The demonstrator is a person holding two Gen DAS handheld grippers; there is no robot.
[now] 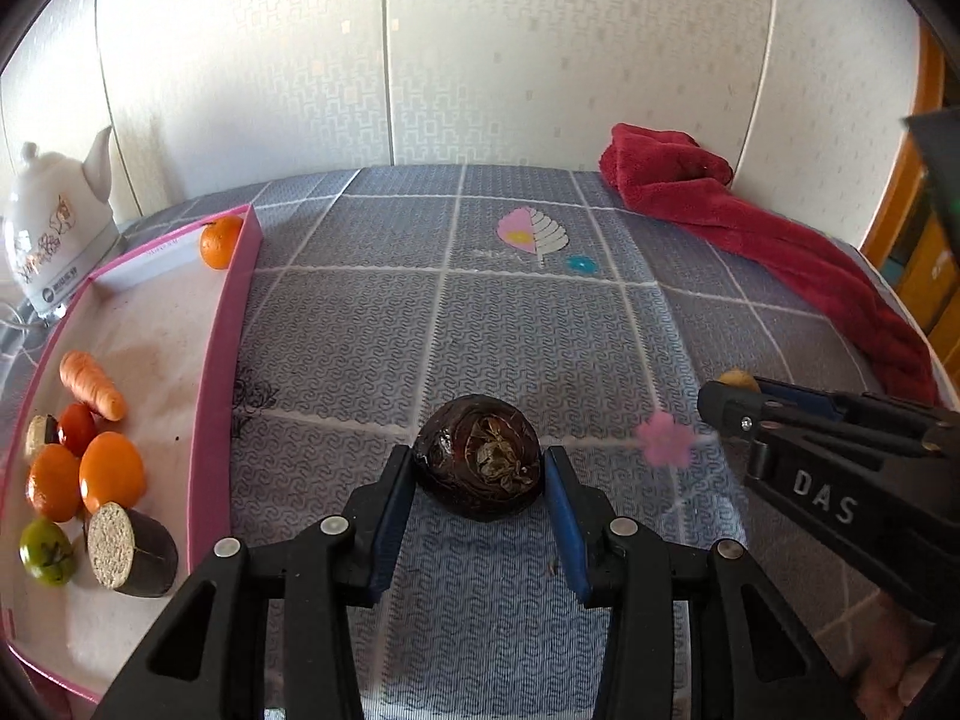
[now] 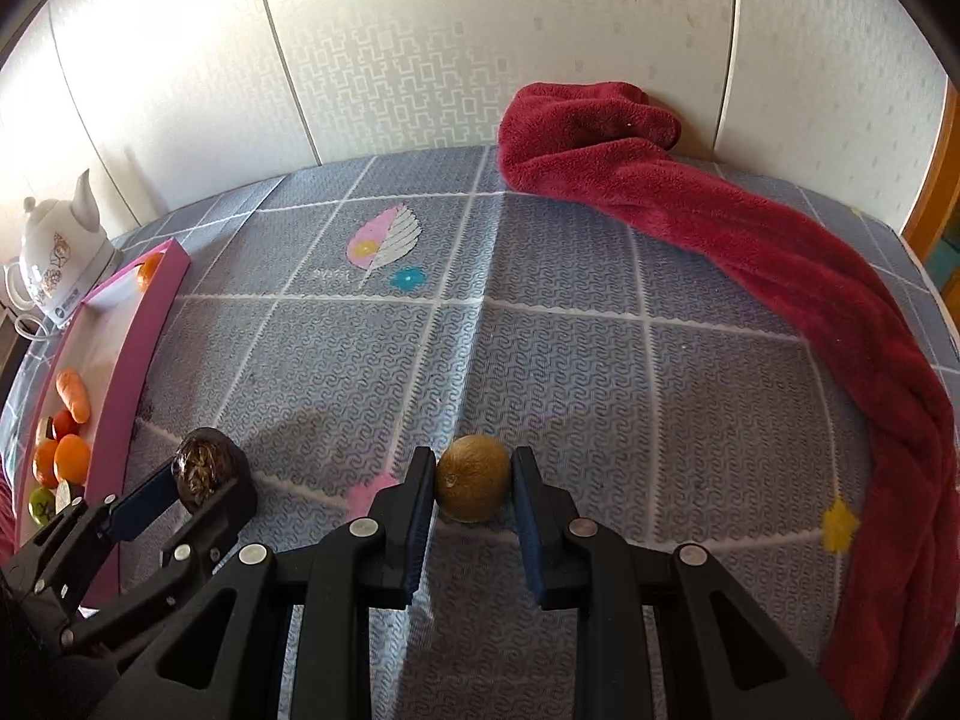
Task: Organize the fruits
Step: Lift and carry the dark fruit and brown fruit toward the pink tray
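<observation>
Looks like someone's home from where I'm driving: patterned wallpaper (image 1: 480,48) up top, a checked tablecloth (image 1: 510,312) mid-frame, a white floral kettle (image 1: 54,228) upper left, a red towel (image 2: 750,252) right.

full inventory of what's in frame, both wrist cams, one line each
dark fruit: 1, dark brown, held between the left gripper's fingers
kiwi-like fruit: 1, tan-brown, held between the right gripper's fingers
tray: 1, pink rim, white floor, left side of table
oranges: 3, orange, two in tray's near cluster, one at far corner
carrot: 1, orange, in tray
tomato: 1, red, in tray
green fruit: 1, green, tray's near end
cut eggplant pieces: 2, dark skin, pale cut face, in tray
kettle: 1, white, behind tray
towel: 1, red, right side of table
tablecloth: 1, grey-blue checked, covers table
left gripper: 1, black, blue pads
right gripper: 1, black, blue pads
</observation>
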